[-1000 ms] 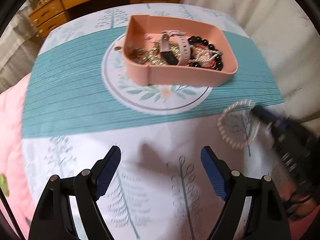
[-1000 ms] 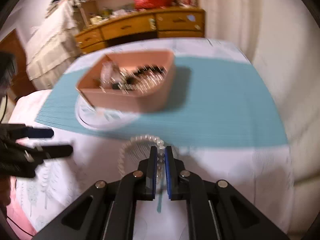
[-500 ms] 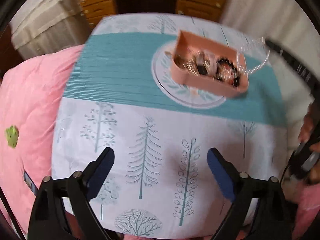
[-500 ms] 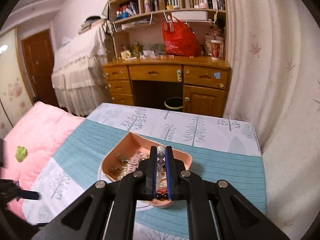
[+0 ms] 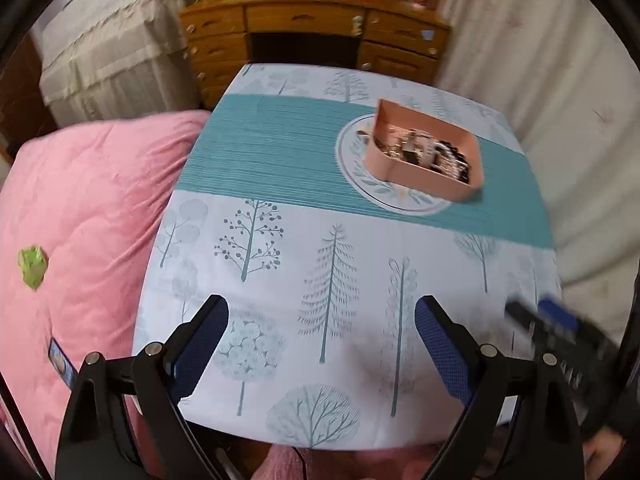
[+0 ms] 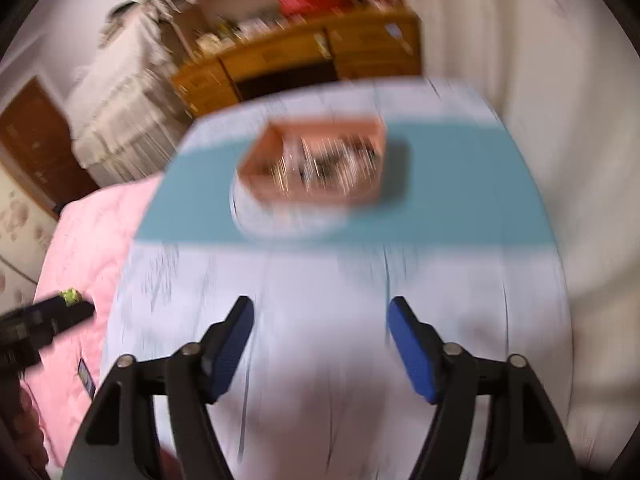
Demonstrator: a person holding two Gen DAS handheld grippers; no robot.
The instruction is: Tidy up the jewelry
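Showing both grippers wide and empty, right gripper (image 6: 320,344) jaws just opened; tray (image 5: 420,178) lies ahead, nearer the right than the left gripper (image 5: 320,344).

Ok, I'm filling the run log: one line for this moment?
left gripper: open, empty | right gripper: jaws just opened, empty | pink tray: on tablecloth, holds jewelry

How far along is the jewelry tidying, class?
Done: jewelry lies heaped in the pink rectangular plastic tray, and none shows loose on the tree-print tablecloth. In hand: nothing; the right gripper, jaws just opened, and left gripper are empty. Left: apparently nothing more to collect.
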